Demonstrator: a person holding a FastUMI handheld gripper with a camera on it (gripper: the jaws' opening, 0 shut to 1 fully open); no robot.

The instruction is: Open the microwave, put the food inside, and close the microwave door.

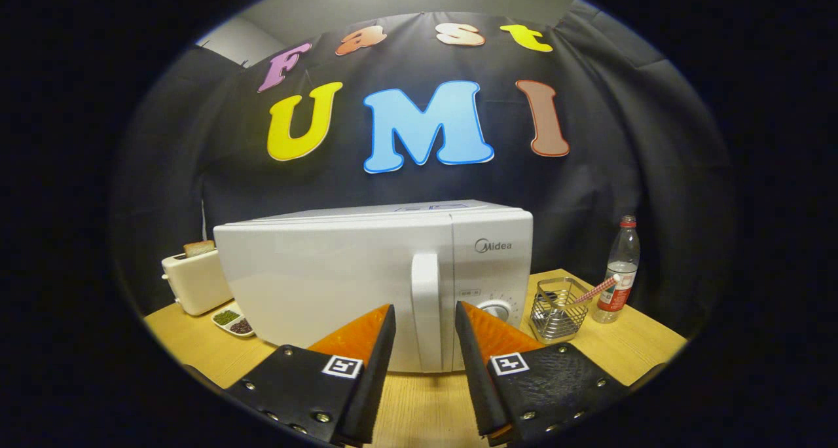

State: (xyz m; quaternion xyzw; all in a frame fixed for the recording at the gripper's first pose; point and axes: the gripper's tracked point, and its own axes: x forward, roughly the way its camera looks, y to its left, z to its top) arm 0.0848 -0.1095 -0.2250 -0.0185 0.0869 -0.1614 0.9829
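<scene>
A white microwave [340, 278] stands on the wooden table [425, 409] straight ahead, its door closed. The door's vertical white handle [425, 310] runs down the right side of the door, next to the control panel with a round dial [495, 310]. My gripper [425, 314] is open, its two fingers spread to either side of the handle and not touching it. Whether the fingertips reach the handle or stop a little short of it I cannot tell. Nothing is held between the fingers.
A white toaster [195, 279] with a slice of bread in it stands left of the microwave, with a small two-part dish [234, 321] of dark bits in front of it. Right of the microwave are a wire basket [556, 314] and a plastic water bottle [619, 271].
</scene>
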